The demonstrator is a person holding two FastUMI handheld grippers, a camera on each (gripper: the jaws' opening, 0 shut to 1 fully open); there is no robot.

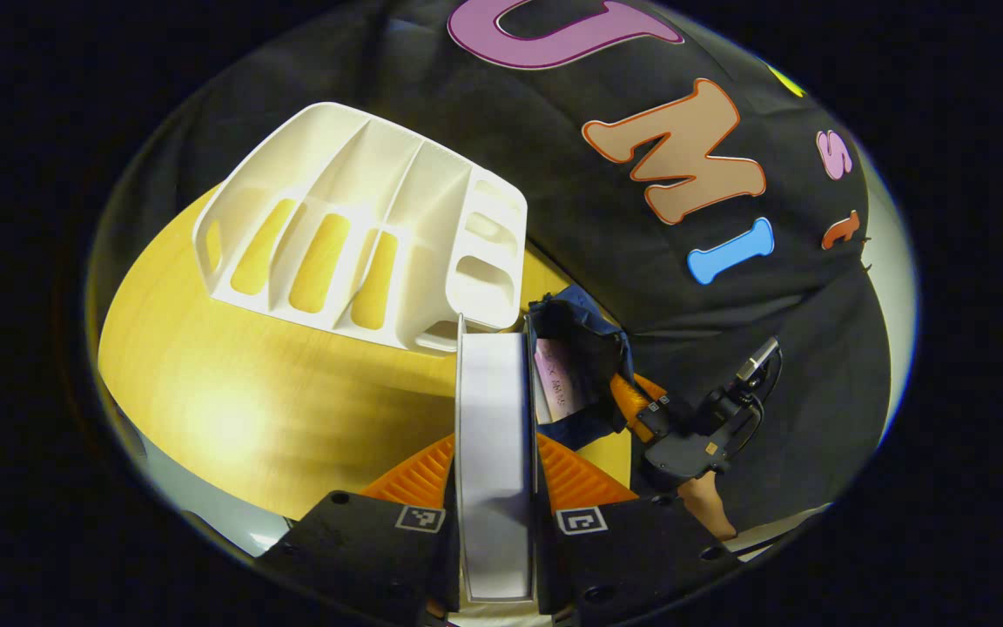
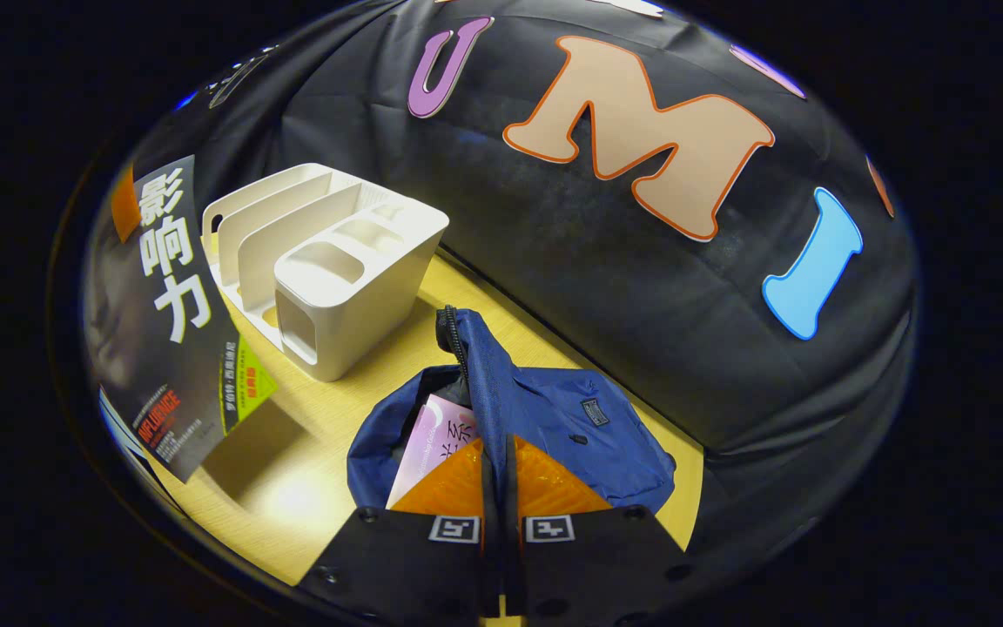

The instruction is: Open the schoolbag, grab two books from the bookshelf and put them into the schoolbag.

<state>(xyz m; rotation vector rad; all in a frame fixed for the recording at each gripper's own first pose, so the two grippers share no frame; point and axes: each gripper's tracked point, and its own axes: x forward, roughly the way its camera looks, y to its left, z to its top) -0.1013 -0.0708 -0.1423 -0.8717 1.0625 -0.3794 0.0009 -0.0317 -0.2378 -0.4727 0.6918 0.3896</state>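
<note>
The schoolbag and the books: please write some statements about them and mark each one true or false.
1. The left tool grips a book by its edge. True.
2. The white bookshelf holds two books. False: its slots are empty.
3. The blue schoolbag is zipped shut. False: it is open, and the right tool pinches the edge of its opening.
4. A pink book is already inside the schoolbag. True.
5. The schoolbag lies on the floor. False: it lies on the yellow table, beside the bookshelf.

book [image 2: 166, 322]: top and bottom cut by view edge | pink book [image 2: 436, 444]: mostly hidden inside schoolbag [image 2: 554, 418] | my left fingers cover book's lower faces
</note>
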